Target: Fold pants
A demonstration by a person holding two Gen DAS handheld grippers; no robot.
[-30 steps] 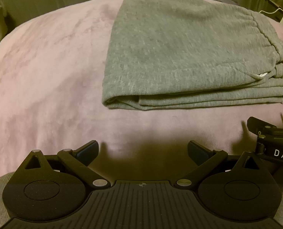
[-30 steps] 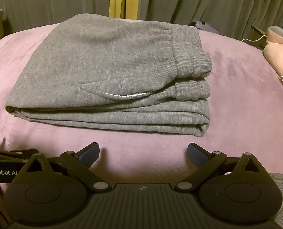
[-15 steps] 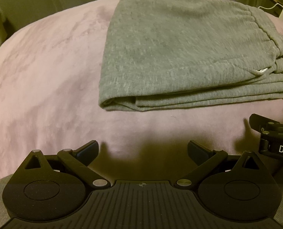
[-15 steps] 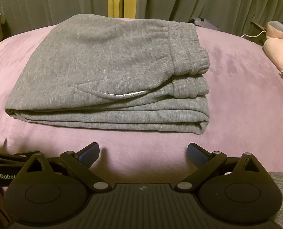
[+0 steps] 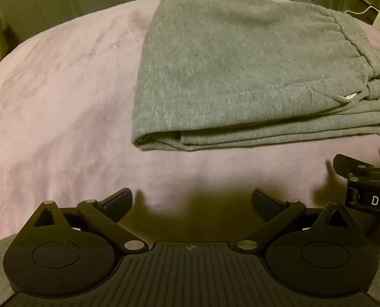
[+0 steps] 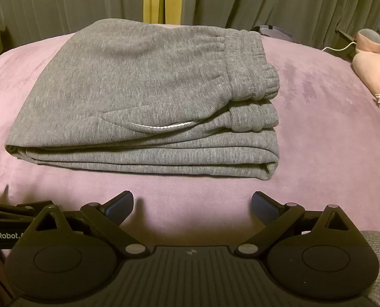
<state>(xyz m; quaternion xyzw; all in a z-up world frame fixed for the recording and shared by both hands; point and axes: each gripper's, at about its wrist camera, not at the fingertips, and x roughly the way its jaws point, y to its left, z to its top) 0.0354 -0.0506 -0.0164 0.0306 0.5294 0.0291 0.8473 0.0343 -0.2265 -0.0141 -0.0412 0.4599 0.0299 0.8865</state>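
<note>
1. Far left, only bare pink plush bed cover (image 5: 62, 97) is seen, smooth and soft, so it works as the folding surface.
2. The left tool (image 5: 192, 202) is held low over the near edge of the bed, fingers spread wide with nothing between them, apart from the fabric. Probably parked there because nothing needs gripping.
3. In the middle of the bed, the grey ribbed-knit sweatpants (image 6: 143, 97) are stacked in a flat rectangular bundle, folded edge on the left, elastic waistband and cuffs lined up on the right, white pocket trim peeking out. Looks pretty much done.
4. The right tool (image 6: 192, 203) is likewise spread wide and empty, just beside its partner, short of the bundle.
5. Far right, a pink plush toy (image 6: 374, 74) is left well apart from the pants.
</note>
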